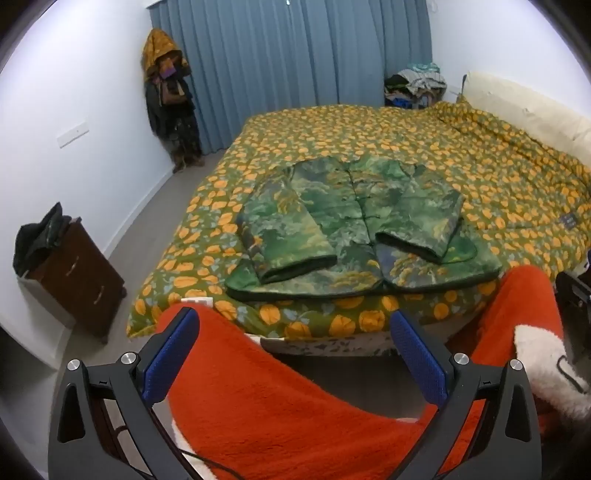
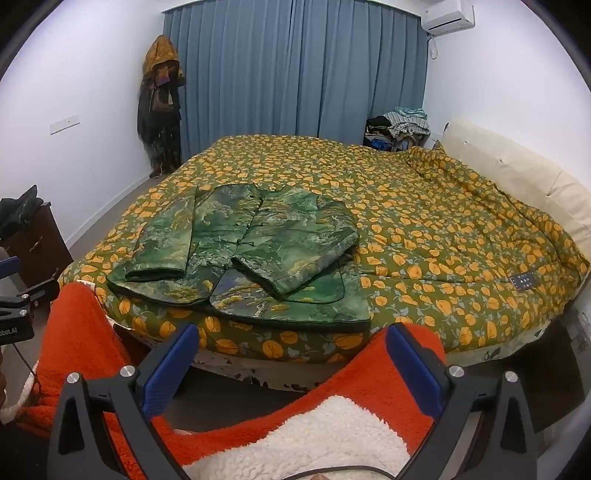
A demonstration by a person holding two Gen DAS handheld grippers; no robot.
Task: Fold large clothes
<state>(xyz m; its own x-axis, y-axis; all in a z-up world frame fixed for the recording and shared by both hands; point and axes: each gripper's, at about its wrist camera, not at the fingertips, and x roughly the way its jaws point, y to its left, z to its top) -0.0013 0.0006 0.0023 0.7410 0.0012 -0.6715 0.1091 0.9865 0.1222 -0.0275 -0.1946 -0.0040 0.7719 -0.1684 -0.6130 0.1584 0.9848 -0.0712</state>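
Hovering short of the bed (image 1: 517,192), left gripper (image 1: 295,354) and right gripper (image 2: 291,362) both gape, released. Green jacket (image 1: 354,229) lies near the edge, sleeves crossed inward. Likely best: pinch both hem corners, lift evenly toward collar.

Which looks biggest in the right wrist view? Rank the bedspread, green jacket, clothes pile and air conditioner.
1. Bedspread, by far the largest.
2. Green jacket lying on it.
3. Clothes pile and air conditioner: both look small and alike, and both sit far from the camera, so I will not rank them.
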